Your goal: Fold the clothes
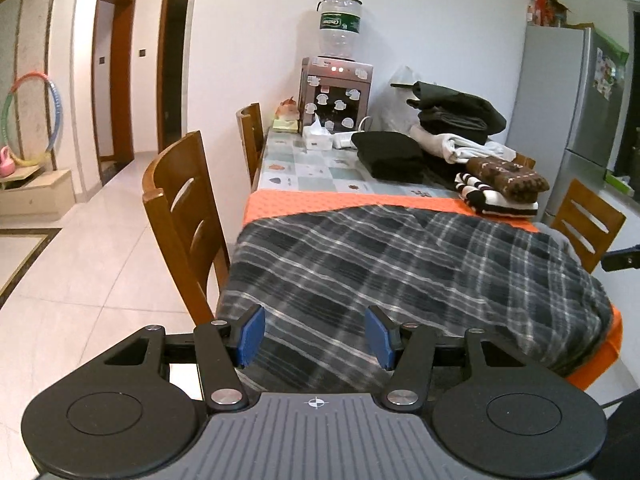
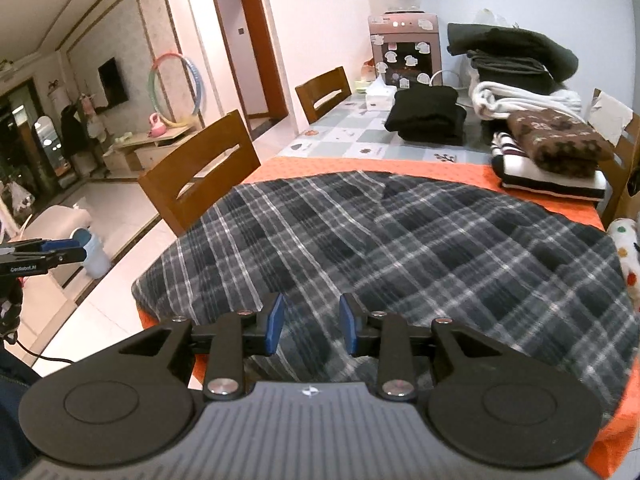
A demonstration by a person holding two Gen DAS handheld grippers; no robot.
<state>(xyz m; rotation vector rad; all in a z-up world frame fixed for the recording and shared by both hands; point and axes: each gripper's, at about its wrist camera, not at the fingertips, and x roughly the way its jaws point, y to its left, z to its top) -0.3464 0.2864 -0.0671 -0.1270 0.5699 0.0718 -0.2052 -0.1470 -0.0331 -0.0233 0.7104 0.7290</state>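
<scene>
Tongs of both grippers, left (image 1: 316, 336) and right (image 2: 308, 326), stood apart, gripping nothing, over the near edge of the plaid garment (image 2: 400, 248), which lay spread on the orange mat (image 2: 440, 170); beyond it sat folded stacks (image 2: 548, 152), so some folding appeared done

Both wrist views look forward along their fingers from close above the near table edge; each shares the plaid garment (image 1: 400, 272) mid-frame and folded stacks (image 2: 540, 136) at upper right.
</scene>
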